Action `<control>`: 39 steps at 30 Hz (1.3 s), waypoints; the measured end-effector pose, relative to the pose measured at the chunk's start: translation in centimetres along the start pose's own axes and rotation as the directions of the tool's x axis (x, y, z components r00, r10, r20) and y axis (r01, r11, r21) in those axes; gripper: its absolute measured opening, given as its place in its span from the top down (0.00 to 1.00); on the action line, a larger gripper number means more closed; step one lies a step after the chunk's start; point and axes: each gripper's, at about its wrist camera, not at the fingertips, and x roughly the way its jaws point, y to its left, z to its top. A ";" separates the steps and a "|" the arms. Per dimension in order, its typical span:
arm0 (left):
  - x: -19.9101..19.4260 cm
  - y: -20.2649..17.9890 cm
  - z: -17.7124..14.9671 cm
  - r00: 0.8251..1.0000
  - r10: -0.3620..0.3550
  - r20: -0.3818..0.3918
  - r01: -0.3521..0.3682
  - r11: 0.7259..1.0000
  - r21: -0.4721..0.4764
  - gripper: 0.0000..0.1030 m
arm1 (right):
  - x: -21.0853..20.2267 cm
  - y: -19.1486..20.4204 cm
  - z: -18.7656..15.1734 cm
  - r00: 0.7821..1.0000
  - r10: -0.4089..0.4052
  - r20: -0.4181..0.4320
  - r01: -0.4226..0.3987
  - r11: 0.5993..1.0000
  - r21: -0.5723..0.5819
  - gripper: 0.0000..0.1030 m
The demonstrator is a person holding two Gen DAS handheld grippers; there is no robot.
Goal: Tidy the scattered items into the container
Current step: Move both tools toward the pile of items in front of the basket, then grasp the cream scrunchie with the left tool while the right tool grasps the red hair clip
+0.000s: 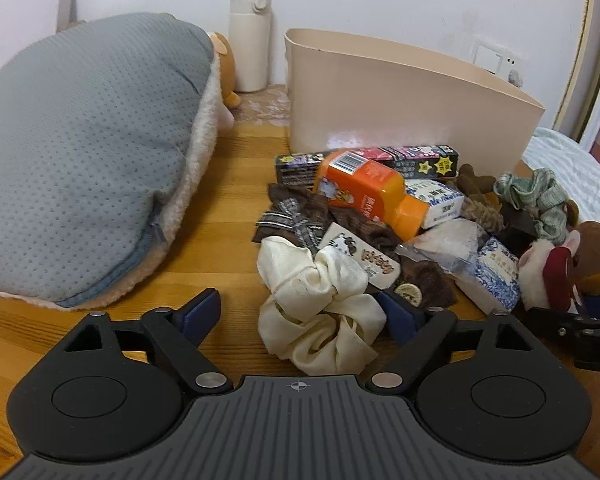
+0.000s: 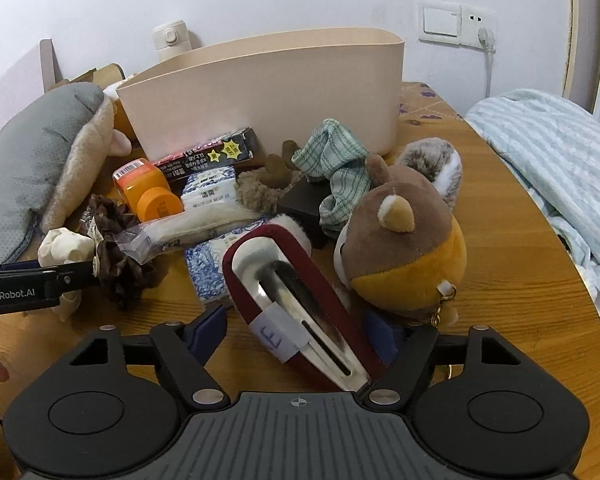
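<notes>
Both grippers hang over the clutter, fingers spread, nothing yet in the beige container.

On the wooden worktop [image 1: 236, 184], beside the grey cushion [image 1: 80, 152], the beige container [image 2: 260, 92] stands behind the pile with only its outer wall in view. The squirrel plush [image 2: 404, 244] lies just beside the right gripper [image 2: 300, 332], whose fingers are released around the dark red hair clip [image 2: 300, 312]; the clip lies slantwise between them, and whether a pad touches it I cannot tell. The left gripper [image 1: 300, 312] is likewise released, with the cream scrunchie [image 1: 320, 308] between its fingers, near the right-hand one. Likely troubles: the slanted clip may twist or slide out as the fingers close, and the scrunchie may drag the brown bow [image 1: 300, 216] beside it, or the orange bottle [image 1: 372, 192] may roll.
</notes>
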 end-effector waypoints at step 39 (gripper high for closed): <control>-5.2 -1.6 3.0 0.997 -0.006 0.083 0.003 0.999 0.034 0.86 | -4.4 0.7 2.9 0.992 0.055 0.112 -0.048 0.997 -0.066 0.57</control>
